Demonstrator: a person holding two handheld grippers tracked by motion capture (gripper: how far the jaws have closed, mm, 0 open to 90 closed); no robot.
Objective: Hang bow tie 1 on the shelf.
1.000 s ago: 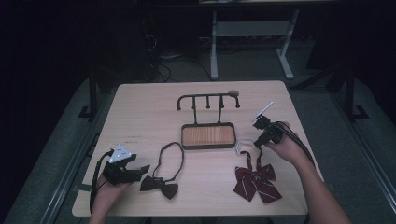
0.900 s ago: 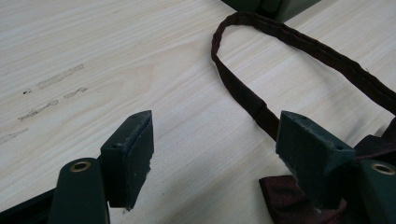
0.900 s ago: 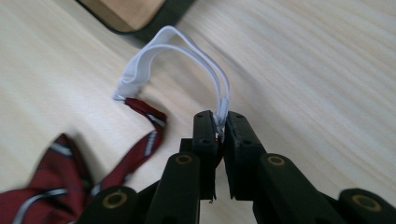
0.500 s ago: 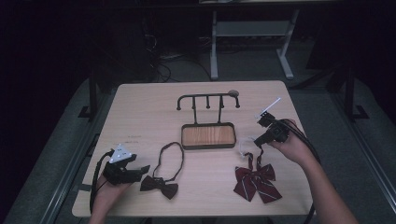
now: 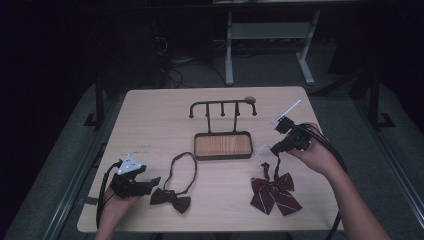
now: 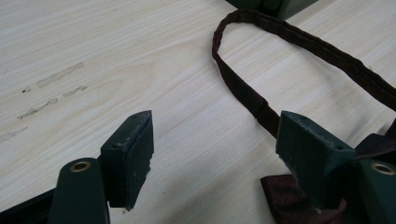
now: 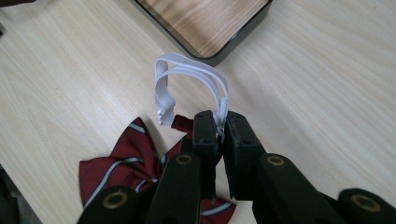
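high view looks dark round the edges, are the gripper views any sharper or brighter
High view: only the table is lit, the room beyond nearly black, detail soft. Left gripper view: bright, even light, the dark strap crisp, the near jaws slightly soft. Right gripper view: bright, the white elastic sharp, mild glare on the tray.

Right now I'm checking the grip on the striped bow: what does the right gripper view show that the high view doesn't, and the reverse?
The right gripper view shows the right gripper shut on the white elastic band. The high view shows the black hook rack, the plain dark bow tie and the left gripper. Both show the dark red striped bow, the wooden tray base and the pale wooden table.
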